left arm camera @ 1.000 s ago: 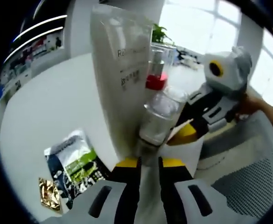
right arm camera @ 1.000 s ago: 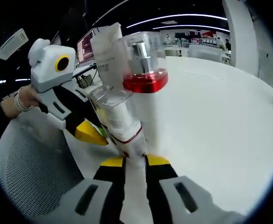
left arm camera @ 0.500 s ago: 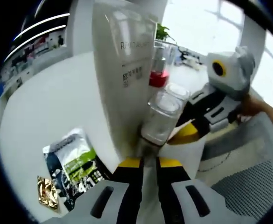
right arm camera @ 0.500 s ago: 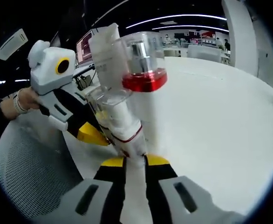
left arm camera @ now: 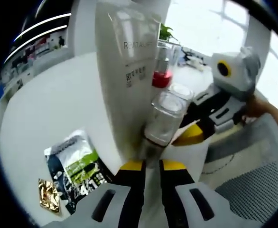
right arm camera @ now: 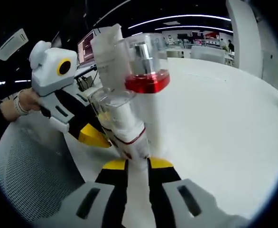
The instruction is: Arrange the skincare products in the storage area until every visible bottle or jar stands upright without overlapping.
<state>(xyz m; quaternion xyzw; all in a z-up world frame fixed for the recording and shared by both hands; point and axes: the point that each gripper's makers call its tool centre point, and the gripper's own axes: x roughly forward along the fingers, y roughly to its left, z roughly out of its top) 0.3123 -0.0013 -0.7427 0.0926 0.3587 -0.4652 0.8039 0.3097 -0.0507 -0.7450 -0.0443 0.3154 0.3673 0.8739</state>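
Observation:
A tall white tube (left arm camera: 125, 71) stands upright, its lower end between the jaws of my left gripper (left arm camera: 152, 164), which is shut on it. Right beside it is a small white bottle with a clear cap (left arm camera: 165, 118), tilted, with the right gripper (left arm camera: 190, 134) at its base. In the right gripper view my right gripper (right arm camera: 137, 164) is shut on this clear-capped bottle (right arm camera: 125, 126). Behind it stand a pump bottle with a red band (right arm camera: 147, 78) and the white tube (right arm camera: 108, 50). The left gripper (right arm camera: 92, 135) reaches in from the left.
Two flat sachets, one green and white (left arm camera: 75, 164) and one gold (left arm camera: 49, 194), lie on the white table (left arm camera: 44, 114) to the left. A white mesh chair (left arm camera: 253, 185) sits close on the right. A person's hand (right arm camera: 23, 102) holds the left gripper.
Almost nothing differs. The left gripper view has shifted slightly, and both grippers keep their hold on the tube and the bottle.

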